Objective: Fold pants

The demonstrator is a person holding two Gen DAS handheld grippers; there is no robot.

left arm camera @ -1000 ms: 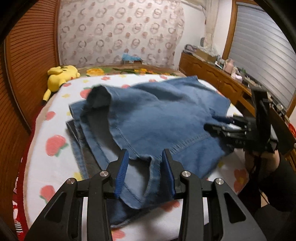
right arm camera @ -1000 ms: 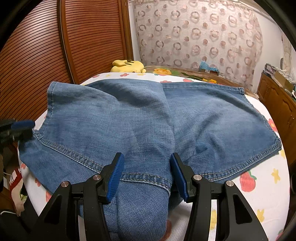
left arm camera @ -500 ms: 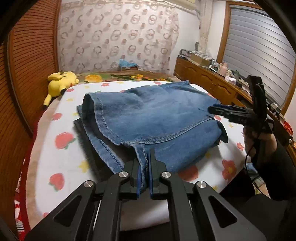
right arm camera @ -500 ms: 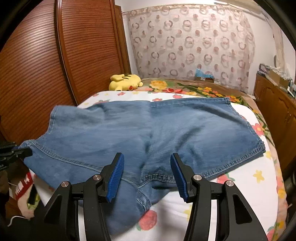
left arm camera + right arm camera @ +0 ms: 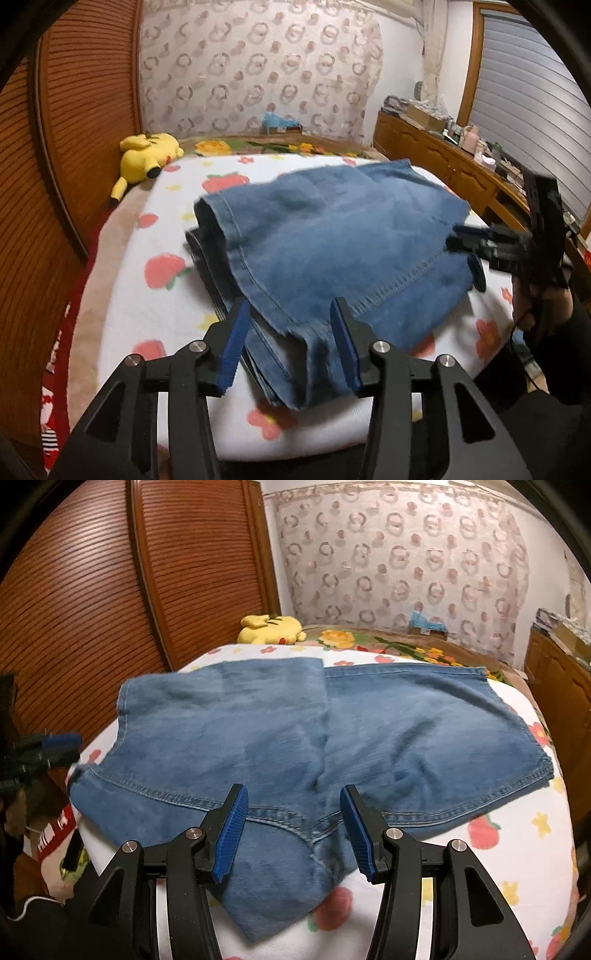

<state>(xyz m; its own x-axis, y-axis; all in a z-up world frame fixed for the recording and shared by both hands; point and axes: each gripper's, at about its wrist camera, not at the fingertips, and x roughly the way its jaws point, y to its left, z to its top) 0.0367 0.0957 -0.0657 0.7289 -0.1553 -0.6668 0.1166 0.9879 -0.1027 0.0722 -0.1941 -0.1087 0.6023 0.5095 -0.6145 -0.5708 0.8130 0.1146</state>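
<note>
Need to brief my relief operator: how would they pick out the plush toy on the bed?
Start at the bed with its fruit-and-flower blanket. Look past the blue denim pants to the far end, beside the slatted wooden doors. The plush toy lies there, the only bright yellow, stuffed thing.

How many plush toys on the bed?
1: a yellow plush toy lies at the far left corner of the bed, beside the wooden slatted doors, apart from the denim pants. None other shows.

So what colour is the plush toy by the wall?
Yellow plush toy, clearest in the left wrist view.
</note>
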